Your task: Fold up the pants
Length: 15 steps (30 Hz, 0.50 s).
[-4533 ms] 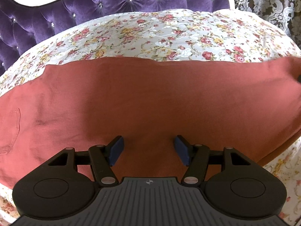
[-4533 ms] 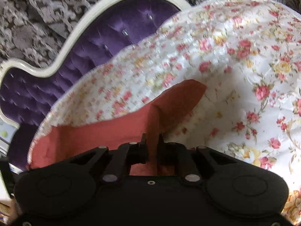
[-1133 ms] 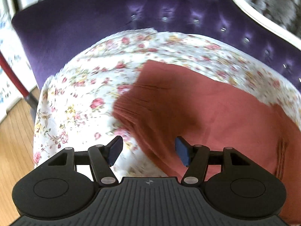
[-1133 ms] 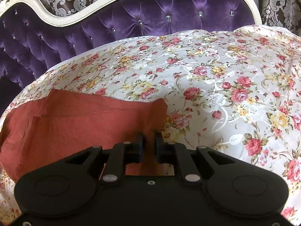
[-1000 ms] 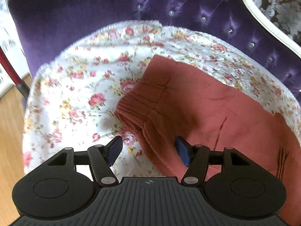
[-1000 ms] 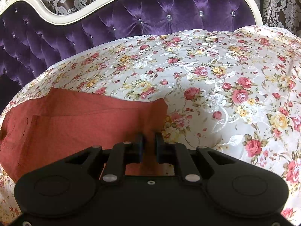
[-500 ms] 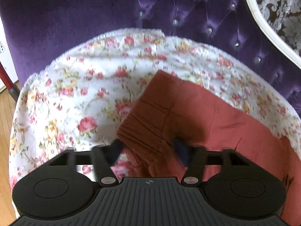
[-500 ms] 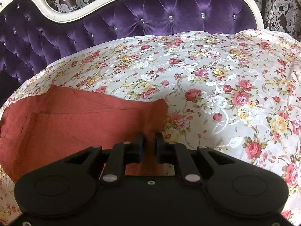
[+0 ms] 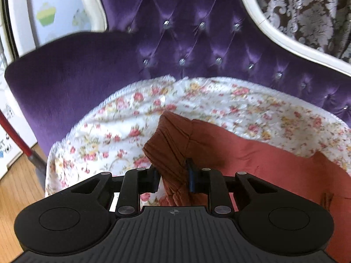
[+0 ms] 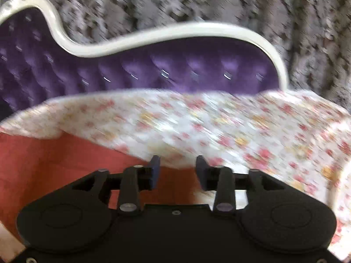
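Left wrist view: left hand-held gripper (image 9: 172,175) clamped on bunched waistband end of pants (image 9: 252,151) near sofa (image 9: 175,48) cover's left edge, right hand-held gripper (image 10: 177,173) open over them; soft, limp, grab edges.

The left hand-held gripper (image 9: 173,175) pinches the rust pants' (image 9: 252,153) bunched waistband over the floral sheet (image 9: 105,135).
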Each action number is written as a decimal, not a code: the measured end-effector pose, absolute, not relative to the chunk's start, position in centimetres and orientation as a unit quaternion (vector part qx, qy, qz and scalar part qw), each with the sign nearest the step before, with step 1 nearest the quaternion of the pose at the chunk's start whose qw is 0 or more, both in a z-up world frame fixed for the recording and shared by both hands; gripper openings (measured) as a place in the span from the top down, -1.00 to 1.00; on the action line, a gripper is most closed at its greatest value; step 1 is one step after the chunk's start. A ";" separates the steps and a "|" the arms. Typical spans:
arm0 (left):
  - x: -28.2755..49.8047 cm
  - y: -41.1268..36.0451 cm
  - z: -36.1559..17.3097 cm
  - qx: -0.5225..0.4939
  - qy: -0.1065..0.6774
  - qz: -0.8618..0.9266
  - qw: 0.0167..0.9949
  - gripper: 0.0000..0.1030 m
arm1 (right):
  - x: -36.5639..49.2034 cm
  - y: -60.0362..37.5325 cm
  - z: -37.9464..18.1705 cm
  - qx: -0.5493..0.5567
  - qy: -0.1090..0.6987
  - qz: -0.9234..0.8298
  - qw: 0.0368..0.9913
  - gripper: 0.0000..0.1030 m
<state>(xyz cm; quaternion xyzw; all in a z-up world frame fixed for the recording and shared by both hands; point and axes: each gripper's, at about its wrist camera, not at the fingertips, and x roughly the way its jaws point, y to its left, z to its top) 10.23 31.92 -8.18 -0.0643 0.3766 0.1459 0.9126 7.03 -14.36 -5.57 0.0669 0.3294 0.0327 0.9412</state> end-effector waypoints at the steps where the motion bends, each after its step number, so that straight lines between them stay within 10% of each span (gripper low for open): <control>1: 10.1 31.7 -7.8 -0.059 0.372 0.144 0.915 0.55 | 7.5 -13.4 -5.3 0.089 0.332 0.071 0.936 0.04; 6: 9.9 30.4 -6.7 -0.034 0.358 0.137 0.923 0.55 | 10.1 -7.4 -6.5 0.148 0.378 0.211 0.889 0.57; 15: 10.0 30.2 -6.3 -0.027 0.352 0.129 0.927 0.55 | 7.0 3.0 -11.6 0.079 0.463 0.336 0.817 0.59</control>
